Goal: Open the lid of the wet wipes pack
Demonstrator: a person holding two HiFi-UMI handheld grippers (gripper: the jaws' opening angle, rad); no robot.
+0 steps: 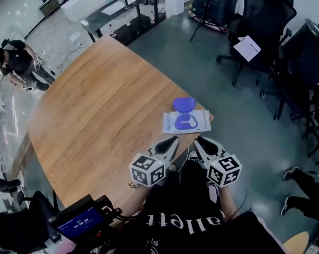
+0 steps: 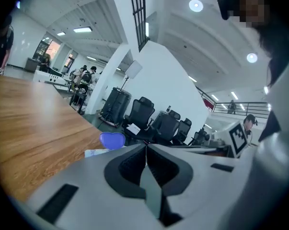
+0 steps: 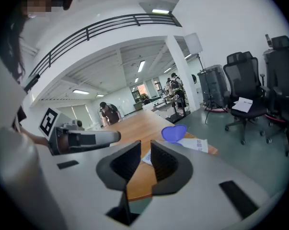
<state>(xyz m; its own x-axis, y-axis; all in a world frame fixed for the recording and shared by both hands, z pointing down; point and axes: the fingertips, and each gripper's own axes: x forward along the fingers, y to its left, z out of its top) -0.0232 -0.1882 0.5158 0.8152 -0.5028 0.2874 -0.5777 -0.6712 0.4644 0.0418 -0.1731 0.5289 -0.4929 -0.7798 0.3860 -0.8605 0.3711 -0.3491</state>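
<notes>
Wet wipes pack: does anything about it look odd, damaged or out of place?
Nothing looks spilled or damaged. The wet wipes pack lies flat but very near the corner edge of the wooden table; I cannot tell whether it overhangs. Its purple lid is already flipped open and stands up behind the opening.

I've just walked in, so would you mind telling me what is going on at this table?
A person holds a hand-held gripper in each hand over the near edge of a wooden table. A wet wipes pack lies just ahead of them, its purple lid already flipped open. Neither gripper touches the pack. The left hand-held gripper has its jaws together on nothing, and the right hand-held gripper has its jaws slightly apart and empty.
</notes>
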